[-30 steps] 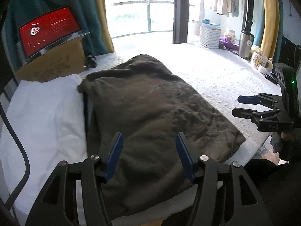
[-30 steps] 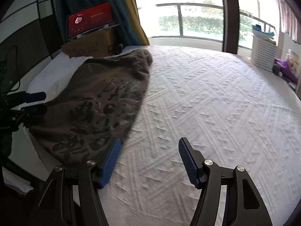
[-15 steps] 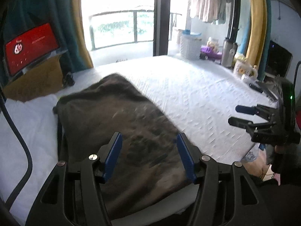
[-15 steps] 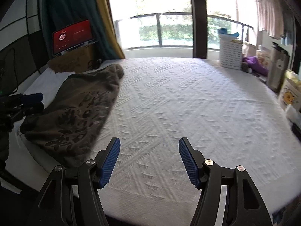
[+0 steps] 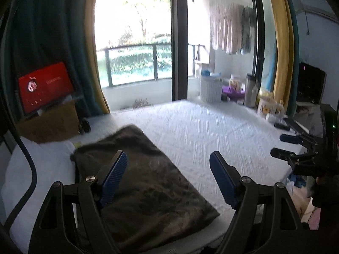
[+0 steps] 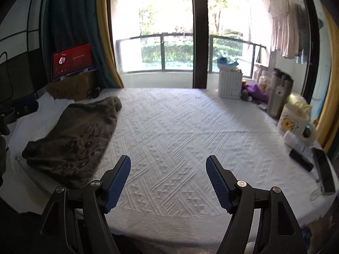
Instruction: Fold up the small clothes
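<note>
A dark brown garment (image 5: 144,182) with a faint mottled print lies folded into a rough rectangle at the left side of the bed (image 6: 190,131), partly over a white cloth (image 5: 42,169) spread near the bed's left edge. The left gripper (image 5: 168,177) hangs above the garment's near half with its jaws spread and nothing between them; they have just been opening. The right gripper (image 6: 168,180) hovers over bare bedspread, well apart from the garment, likewise spread and empty, its jaws also having just opened. Neither touches the fabric. The garment looks soft, thick and limp, probably fleece or knit: light to lift, not slippery, not fragile, but likely to sag and unfold if raised by a single point. If it needs another fold or a move, the safest hold would be on two corners of one short edge, one gripper at each, pinching through all layers so the stack stays together. The near corner by the bed's edge looks easiest to reach. The folded shape suggests this piece is largely done.
</note>
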`<move>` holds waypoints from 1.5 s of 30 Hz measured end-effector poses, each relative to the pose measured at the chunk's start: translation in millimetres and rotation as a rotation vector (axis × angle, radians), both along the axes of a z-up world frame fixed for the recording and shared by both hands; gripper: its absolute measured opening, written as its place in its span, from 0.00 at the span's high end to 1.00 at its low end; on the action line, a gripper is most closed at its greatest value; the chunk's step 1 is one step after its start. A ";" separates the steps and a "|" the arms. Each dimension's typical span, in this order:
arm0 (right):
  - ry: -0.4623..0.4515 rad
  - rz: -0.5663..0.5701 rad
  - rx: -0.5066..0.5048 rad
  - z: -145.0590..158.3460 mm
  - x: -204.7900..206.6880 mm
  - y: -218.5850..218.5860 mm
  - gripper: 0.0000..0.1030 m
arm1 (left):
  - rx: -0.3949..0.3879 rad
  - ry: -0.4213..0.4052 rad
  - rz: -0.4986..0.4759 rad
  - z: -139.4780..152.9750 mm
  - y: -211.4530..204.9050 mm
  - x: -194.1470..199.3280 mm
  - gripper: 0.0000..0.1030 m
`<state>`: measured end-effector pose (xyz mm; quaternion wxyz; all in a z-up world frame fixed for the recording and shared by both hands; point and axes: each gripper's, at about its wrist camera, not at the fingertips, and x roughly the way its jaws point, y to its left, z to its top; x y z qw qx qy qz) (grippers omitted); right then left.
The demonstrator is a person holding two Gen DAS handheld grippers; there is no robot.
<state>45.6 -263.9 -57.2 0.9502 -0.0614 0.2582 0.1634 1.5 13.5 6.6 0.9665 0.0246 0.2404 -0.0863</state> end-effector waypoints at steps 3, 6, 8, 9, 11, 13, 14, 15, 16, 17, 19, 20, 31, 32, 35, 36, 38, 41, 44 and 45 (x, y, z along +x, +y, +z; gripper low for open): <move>-0.027 -0.004 -0.002 11.0 -7.7 -2.5 0.26 | -0.021 -0.044 0.005 8.7 2.7 -6.2 0.21; -0.043 -0.005 0.013 21.8 -14.9 -4.2 0.26 | -0.028 -0.086 0.006 16.9 3.7 -12.0 0.21; -0.061 -0.006 0.023 29.6 -20.5 -4.9 0.26 | -0.025 -0.132 0.017 22.6 3.6 -18.5 0.14; -0.069 -0.009 0.022 32.2 -23.5 -3.5 0.26 | -0.023 -0.157 0.022 25.4 3.6 -22.0 0.12; -0.098 -0.017 0.016 40.7 -30.2 -1.8 0.26 | -0.026 -0.206 0.030 30.9 3.6 -29.4 0.03; -0.126 -0.013 0.020 48.3 -37.8 0.2 0.26 | -0.058 -0.216 0.038 34.9 6.2 -32.2 0.02; -0.134 -0.013 0.021 50.4 -39.8 1.4 0.26 | -0.084 -0.218 0.032 37.2 8.3 -34.5 0.02; -0.149 -0.013 0.021 54.5 -43.5 2.6 0.25 | -0.109 -0.229 0.029 39.7 11.1 -36.6 0.02; -0.158 -0.014 0.020 56.4 -45.4 4.3 0.25 | -0.117 -0.242 0.037 41.4 12.4 -38.3 0.02; -0.171 -0.017 0.020 60.0 -48.3 5.6 0.23 | -0.123 -0.258 0.045 42.9 14.2 -40.6 0.02; -0.187 -0.023 0.021 64.7 -52.8 7.3 0.15 | -0.136 -0.283 0.066 45.7 17.0 -44.1 0.01; -0.201 -0.029 0.019 68.1 -56.6 8.5 0.12 | -0.137 -0.286 0.077 46.6 18.8 -44.8 0.01; -0.287 -0.057 -0.002 92.5 -75.2 23.0 0.11 | -0.092 -0.339 0.207 48.5 33.5 -59.2 0.01; -0.294 -0.062 -0.001 94.3 -75.9 23.9 0.11 | -0.091 -0.341 0.209 48.8 34.0 -60.2 0.01; -0.311 -0.079 -0.005 100.1 -78.2 27.6 0.10 | -0.085 -0.345 0.214 48.3 35.2 -62.0 0.01; -0.317 -0.076 -0.003 102.2 -79.6 29.1 0.10 | -0.084 -0.347 0.216 48.5 35.9 -63.0 0.01; -0.325 -0.072 -0.002 104.4 -80.6 31.2 0.10 | -0.080 -0.354 0.223 49.3 37.8 -65.9 0.01; -0.335 -0.067 0.004 106.7 -83.5 34.0 0.10 | -0.075 -0.366 0.235 50.7 41.0 -69.2 0.01; -0.345 -0.052 0.012 108.6 -86.7 40.4 0.10 | -0.076 -0.372 0.241 51.4 44.5 -71.1 0.01; -0.347 -0.048 0.011 109.1 -87.3 42.2 0.10 | -0.071 -0.374 0.246 51.3 45.2 -71.9 0.01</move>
